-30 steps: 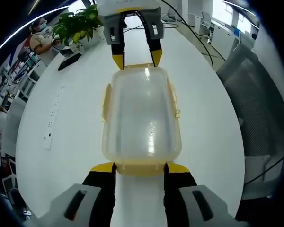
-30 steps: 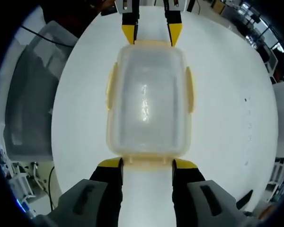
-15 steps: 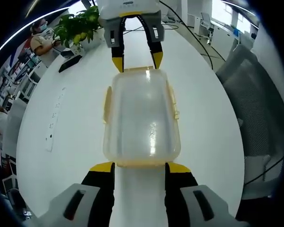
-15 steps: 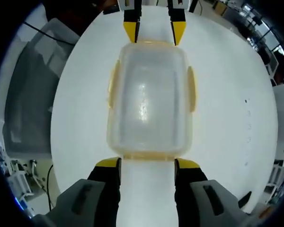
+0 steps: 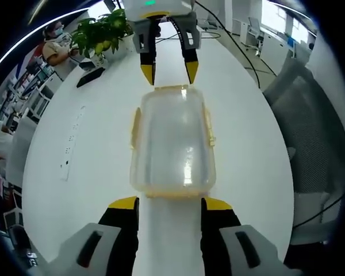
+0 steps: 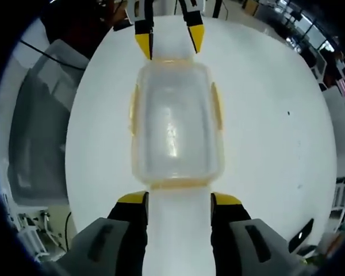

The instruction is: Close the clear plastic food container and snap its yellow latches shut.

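The clear plastic food container [image 5: 171,144] lies with its lid on, lengthwise on the white table [image 5: 92,172]. Yellow latches [image 5: 209,123] run along its long sides, and yellow edges show at both ends. I cannot tell whether the latches are snapped down. My left gripper [image 5: 170,204] stands open just short of the near end, apart from it. My right gripper [image 5: 168,66] is open beyond the far end. In the right gripper view the container [image 6: 173,123] sits between my open right gripper [image 6: 178,198] and the open left gripper [image 6: 169,41].
A potted plant [image 5: 100,31], a dark flat object [image 5: 92,76] and a seated person [image 5: 54,49] are at the table's far left. A grey mesh chair [image 5: 310,115] stands off the right edge, also seen as the chair [image 6: 40,115]. A black cable [image 5: 230,34] crosses the far table.
Both grippers have drawn back from the container's ends, so small gaps have opened between the fingertips and the box. The container has stayed in place.
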Available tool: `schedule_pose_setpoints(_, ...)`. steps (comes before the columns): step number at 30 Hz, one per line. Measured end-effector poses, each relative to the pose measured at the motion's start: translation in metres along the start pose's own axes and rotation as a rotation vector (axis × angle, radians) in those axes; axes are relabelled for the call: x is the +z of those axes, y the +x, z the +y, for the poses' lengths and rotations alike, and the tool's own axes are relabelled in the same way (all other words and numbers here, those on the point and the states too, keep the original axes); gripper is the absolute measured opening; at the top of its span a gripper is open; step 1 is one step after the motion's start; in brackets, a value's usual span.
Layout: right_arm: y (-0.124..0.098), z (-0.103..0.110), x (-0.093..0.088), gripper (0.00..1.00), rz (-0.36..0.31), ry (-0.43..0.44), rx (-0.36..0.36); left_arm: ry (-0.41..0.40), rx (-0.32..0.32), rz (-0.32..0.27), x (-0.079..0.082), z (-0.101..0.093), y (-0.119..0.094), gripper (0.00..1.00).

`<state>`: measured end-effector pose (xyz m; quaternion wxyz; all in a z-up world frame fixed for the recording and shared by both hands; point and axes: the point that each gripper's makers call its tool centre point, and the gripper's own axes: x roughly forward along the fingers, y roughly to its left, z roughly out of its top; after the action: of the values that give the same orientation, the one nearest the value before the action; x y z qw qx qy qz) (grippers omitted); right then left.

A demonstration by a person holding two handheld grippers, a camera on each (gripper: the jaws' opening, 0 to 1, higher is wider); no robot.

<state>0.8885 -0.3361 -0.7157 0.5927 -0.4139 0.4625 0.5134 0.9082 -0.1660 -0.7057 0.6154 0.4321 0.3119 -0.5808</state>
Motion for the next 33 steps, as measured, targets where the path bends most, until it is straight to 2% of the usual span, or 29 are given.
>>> schedule_pose_setpoints(6,-0.005,0.005,0.002,0.38,-0.021,0.034,-0.004,-0.024,0.011,-0.002,0.001,0.001,-0.005,0.36)
schedule_pose_setpoints(9,-0.008,0.005,0.003,0.36,-0.027,0.052,-0.005,-0.060,0.011,0.003,0.000,-0.001,-0.006,0.36)
schedule_pose_setpoints(15,-0.008,0.002,0.007,0.35,-0.062,0.133,-0.022,-0.136,0.059,0.034,-0.003,0.000,-0.008,0.36)
schedule_pose_setpoints(18,-0.008,0.001,0.007,0.34,-0.075,0.168,-0.036,-0.189,0.077,0.041,-0.004,0.001,-0.009,0.36)
schedule_pose_setpoints(21,-0.008,-0.001,0.009,0.33,-0.100,0.223,-0.045,-0.290,0.099,0.016,0.001,0.002,-0.010,0.34)
schedule_pose_setpoints(25,-0.009,-0.002,0.010,0.31,-0.142,0.287,-0.049,-0.325,0.115,0.021,-0.002,0.002,-0.009,0.33)
schedule_pose_setpoints(29,-0.012,0.000,0.012,0.30,-0.183,0.359,-0.047,-0.392,0.125,0.024,-0.005,0.005,-0.008,0.32)
schedule_pose_setpoints(33,-0.013,0.000,0.013,0.28,-0.204,0.396,-0.056,-0.445,0.131,0.015,-0.006,0.005,-0.007,0.29)
